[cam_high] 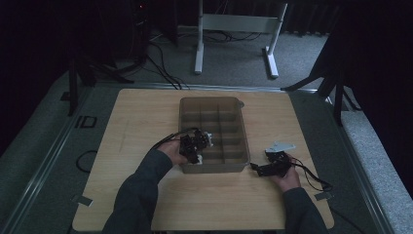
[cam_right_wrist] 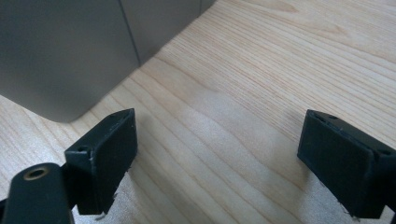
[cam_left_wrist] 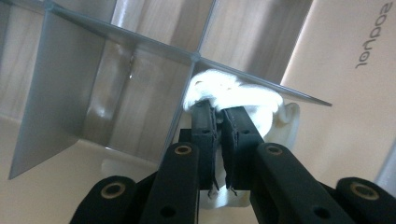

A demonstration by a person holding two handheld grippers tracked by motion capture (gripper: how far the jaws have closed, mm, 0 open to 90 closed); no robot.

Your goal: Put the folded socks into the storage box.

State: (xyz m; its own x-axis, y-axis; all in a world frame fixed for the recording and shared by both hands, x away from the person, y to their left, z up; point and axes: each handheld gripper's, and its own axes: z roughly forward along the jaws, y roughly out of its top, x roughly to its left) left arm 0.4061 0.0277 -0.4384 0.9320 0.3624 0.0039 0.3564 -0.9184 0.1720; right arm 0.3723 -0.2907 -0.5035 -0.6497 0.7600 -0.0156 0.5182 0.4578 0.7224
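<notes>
from above, a person's two forearms reached over a wooden table [cam_high: 146, 204] toward one grey divided tray [cam_high: 241, 131], its compartments set three across in several rows. the left gripper [cam_high: 197, 144] sat over the tray's near left corner with something white at its tip; the right gripper [cam_high: 271, 165] lay on the table just right of the tray, apart from it. two cables trailed back from the grippers, and a white stand's legs stood on the floor beyond. this view was too dim and small to show how either pair of jaws stood. the left gripper view supplied that: the left gripper [cam_left_wrist: 217, 114] had its two black jaws pressed together on one white knotted cord [cam_left_wrist: 229, 93], held against the tray's thin dividers [cam_left_wrist: 140, 39] at a crossing of two walls, with wood showing through the tray floor. the right gripper view showed the right gripper [cam_right_wrist: 217, 154] with its two jaws spread wide over bare wood grain, holding nothing, the tray's grey outer wall [cam_right_wrist: 60, 56] near its left jaw.
</notes>
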